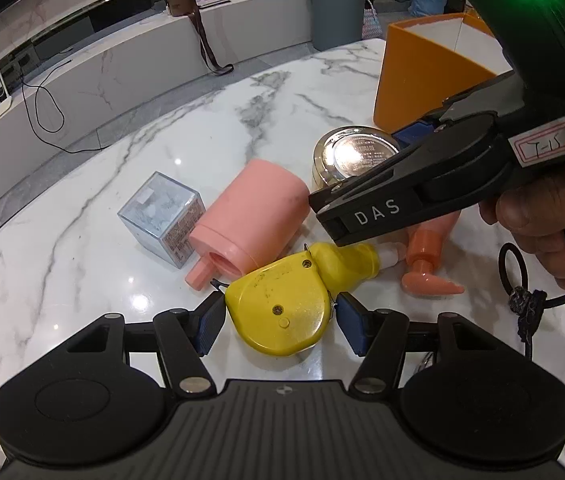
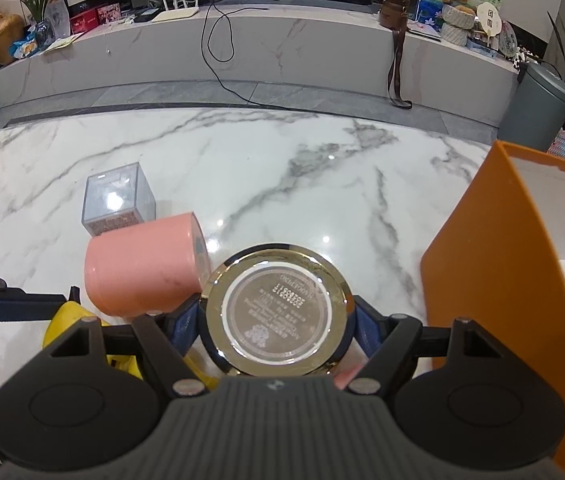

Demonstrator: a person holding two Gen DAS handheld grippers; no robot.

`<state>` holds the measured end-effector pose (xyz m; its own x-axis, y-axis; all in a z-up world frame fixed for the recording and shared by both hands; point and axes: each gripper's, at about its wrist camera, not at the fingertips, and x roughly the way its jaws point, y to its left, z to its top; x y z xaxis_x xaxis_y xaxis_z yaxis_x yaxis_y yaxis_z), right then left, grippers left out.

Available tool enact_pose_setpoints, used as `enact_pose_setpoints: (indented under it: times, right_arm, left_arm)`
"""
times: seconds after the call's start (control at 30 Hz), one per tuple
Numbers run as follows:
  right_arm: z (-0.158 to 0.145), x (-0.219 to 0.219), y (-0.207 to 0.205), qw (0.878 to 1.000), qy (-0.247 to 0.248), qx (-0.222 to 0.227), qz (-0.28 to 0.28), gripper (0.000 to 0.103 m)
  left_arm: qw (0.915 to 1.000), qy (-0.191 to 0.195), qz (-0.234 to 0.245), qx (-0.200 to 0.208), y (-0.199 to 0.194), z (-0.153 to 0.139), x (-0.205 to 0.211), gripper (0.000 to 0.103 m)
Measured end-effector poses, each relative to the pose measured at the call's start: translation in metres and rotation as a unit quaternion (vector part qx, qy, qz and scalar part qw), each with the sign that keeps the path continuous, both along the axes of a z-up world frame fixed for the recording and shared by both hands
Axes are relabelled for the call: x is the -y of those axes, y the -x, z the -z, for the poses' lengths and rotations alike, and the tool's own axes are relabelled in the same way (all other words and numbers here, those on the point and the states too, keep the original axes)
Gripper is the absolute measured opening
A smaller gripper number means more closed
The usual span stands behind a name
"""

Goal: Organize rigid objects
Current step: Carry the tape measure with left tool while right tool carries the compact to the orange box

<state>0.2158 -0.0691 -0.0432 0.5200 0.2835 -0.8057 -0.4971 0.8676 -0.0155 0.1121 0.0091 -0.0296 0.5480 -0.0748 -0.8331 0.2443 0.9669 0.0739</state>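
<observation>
Gripping the yellow plastic tape-measure-shaped case (image 1: 282, 312), my left hand-held gripper (image 1: 278, 320) has its blue pads pressed on both sides of the body, low over the white grey-veined marble tabletop (image 1: 170, 128). My right hand-held gripper (image 2: 276, 320) is clamped on the round gold-rimmed glass jar (image 2: 278, 308), its mirrored lid facing the lens with printed text on it; in the left view the same jar (image 1: 346, 156) sits between the black fingers marked DAS, and a hand (image 1: 550, 220) holds that tool's grip.

Just past the yellow case lies a pink plastic cylinder (image 1: 250, 216) on its side, open mouth towards me, touching the case's far edge. To its right a peach pump-bottle nozzle (image 1: 430, 276) lies flat on the marble, partly hidden under the right tool. Left of the cylinder, just beside it, stands a clear plastic cube box (image 1: 162, 216) with a printed label.

Further right stands an orange open-topped box (image 2: 494, 280) with a white interior, near the jar. Beyond the tabletop a grey round bin (image 1: 338, 8) stands on the floor.
</observation>
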Motion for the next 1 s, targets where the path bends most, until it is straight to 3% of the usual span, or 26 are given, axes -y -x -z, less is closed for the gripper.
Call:
enact_pose_setpoints:
  times: [1.0]
  right_arm:
    - [-0.043, 0.027, 0.016, 0.999, -0.024, 0.033, 0.021, 0.075]
  left_arm:
    - [0.9983, 0.021, 0.008, 0.053, 0.019, -0.054, 0.025, 0.070]
